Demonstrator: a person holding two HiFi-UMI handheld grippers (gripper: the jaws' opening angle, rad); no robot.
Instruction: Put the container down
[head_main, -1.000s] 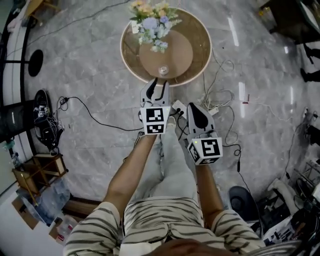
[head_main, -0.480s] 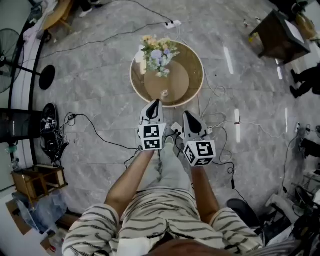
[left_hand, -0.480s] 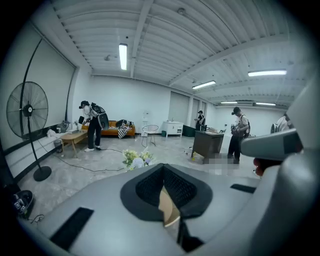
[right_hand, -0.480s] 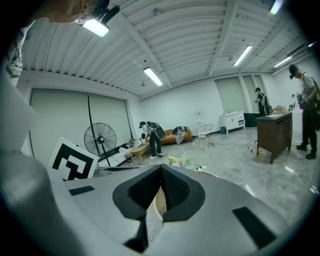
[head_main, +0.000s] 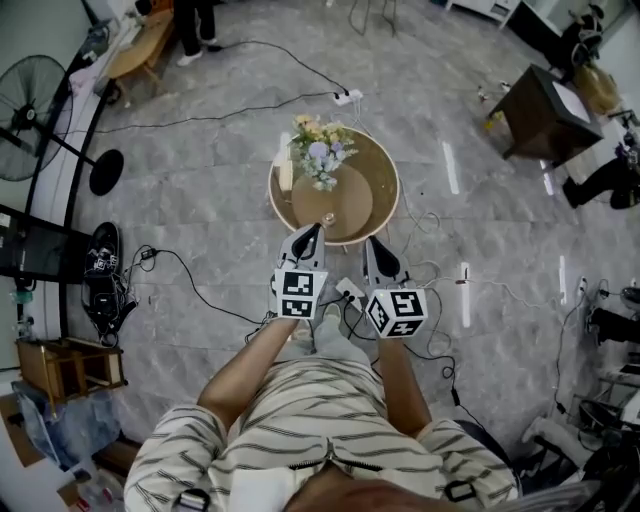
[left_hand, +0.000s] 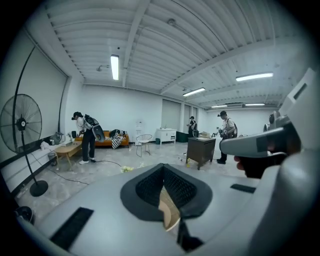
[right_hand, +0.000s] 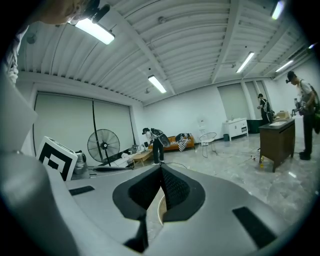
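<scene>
Risking a knock to the container (head_main: 327, 215), apparently set down on the counter (head_main: 388, 190) near its rim, just beyond the left gripper (head_main: 311, 231): could tip or slide off under any forward swing. Holding nothing in the left fingers (left_hand: 148, 188), pressed fully together. Showing the same at the right gripper (head_main: 369, 244): fingers (right_hand: 175, 193) closed, empty, touching nothing, short of the counter.

Type of place: an open-plan studio or lab hall rather than a home.
Ceiling: strip lights (left_hand: 115, 67) are running along a ribbed white ceiling (left_hand: 175, 45).
Floor: loose cables (head_main: 190, 270) and a power strip (head_main: 348, 97) are lying across the grey stone-look floor (head_main: 200, 190).
Furnishings: a pedestal fan (left_hand: 20, 125), an orange sofa (left_hand: 107, 137), a dark cabinet (left_hand: 201, 150) and a round counter (head_main: 385, 190) bearing flowers (head_main: 320, 150) are standing well apart.
Occupants: several people (left_hand: 227, 127) are standing about at the far end.
</scene>
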